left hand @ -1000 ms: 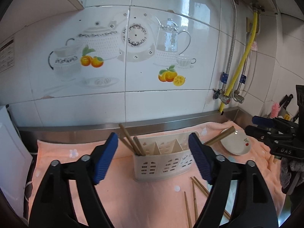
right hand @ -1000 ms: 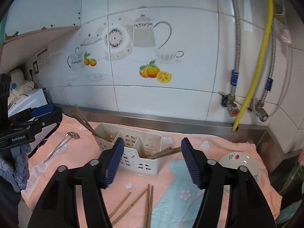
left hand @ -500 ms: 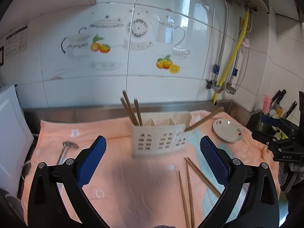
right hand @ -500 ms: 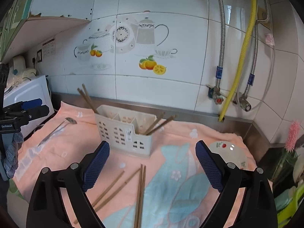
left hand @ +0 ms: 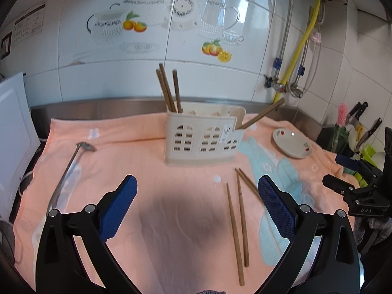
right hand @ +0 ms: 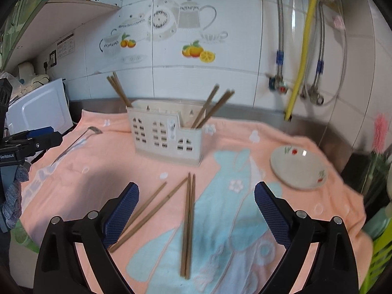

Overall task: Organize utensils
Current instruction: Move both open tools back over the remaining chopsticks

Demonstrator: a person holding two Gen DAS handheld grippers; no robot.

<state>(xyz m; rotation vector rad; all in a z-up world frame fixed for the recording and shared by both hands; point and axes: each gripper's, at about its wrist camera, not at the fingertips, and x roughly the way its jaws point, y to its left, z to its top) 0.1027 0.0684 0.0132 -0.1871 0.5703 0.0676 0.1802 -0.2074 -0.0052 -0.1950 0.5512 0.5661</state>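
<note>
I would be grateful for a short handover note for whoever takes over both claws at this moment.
Left claw: open, empty; jaws have just been opening.
Right claw: open, empty, jaws just opening too, above the loose chopsticks.
Utensil holder: upright on the pink towel.
Done: chopsticks stand in both end compartments.
Left: four loose chopsticks in front of the holder; the ladle lies on the towel to its left.

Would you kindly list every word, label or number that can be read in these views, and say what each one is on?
"GenRoboLAI": white print on the black body of the left tool, seen from the right wrist.
"UAS" or "DAS", unclear: on the right tool.
Wall notice: too small to read.
Sticker on the utensil holder: blurred, unreadable.
</note>
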